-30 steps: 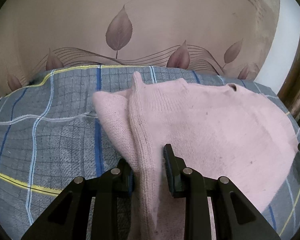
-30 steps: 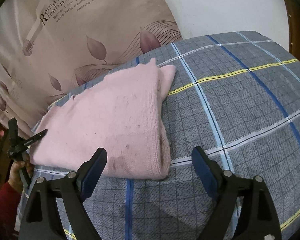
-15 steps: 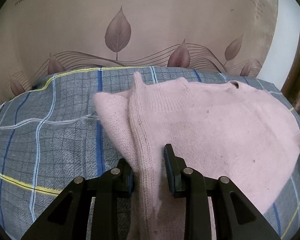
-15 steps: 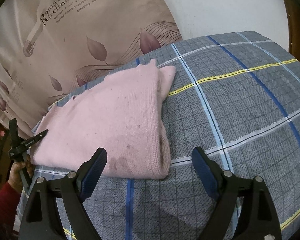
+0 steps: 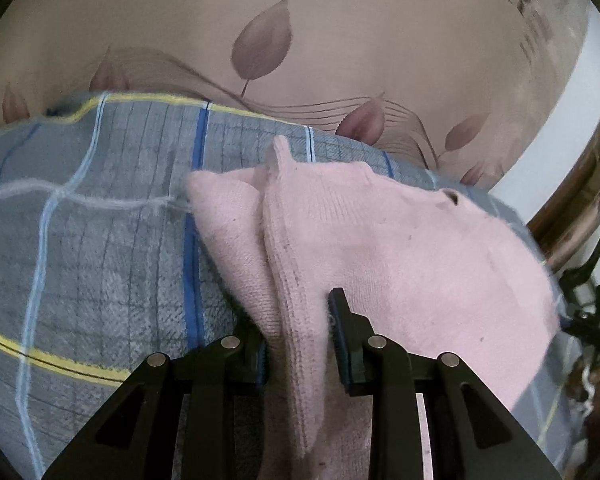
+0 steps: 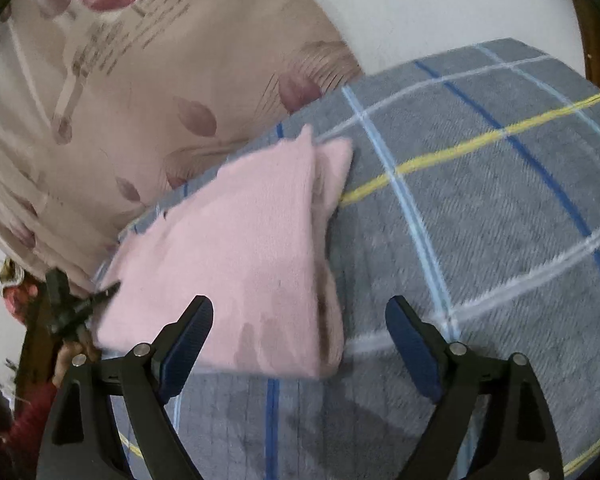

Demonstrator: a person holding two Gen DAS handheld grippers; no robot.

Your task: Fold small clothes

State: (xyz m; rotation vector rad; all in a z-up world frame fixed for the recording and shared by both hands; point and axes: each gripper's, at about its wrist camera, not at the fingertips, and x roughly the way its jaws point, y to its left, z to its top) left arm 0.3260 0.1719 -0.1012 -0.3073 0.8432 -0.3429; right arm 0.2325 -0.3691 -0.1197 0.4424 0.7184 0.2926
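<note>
Left gripper (image 5: 298, 330) pinching the pink knit garment (image 5: 400, 256) at its 6 o'clock edge on the plaid bed (image 5: 100, 240); right gripper (image 6: 300, 334) spread, empty; carry fold over evenly, keeping edges aligned.

Left tongs (image 5: 300, 330) pinched on cloth; right tongs (image 6: 300, 342) spread wide, unladen.

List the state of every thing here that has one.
Left gripper: shut on the sweater's edge.
Right gripper: open, holding nothing, above the sweater's near corner.
Sweater: folded, lying on the blanket, stained near the front edge.
Blanket: spread flat under the sweater.
</note>
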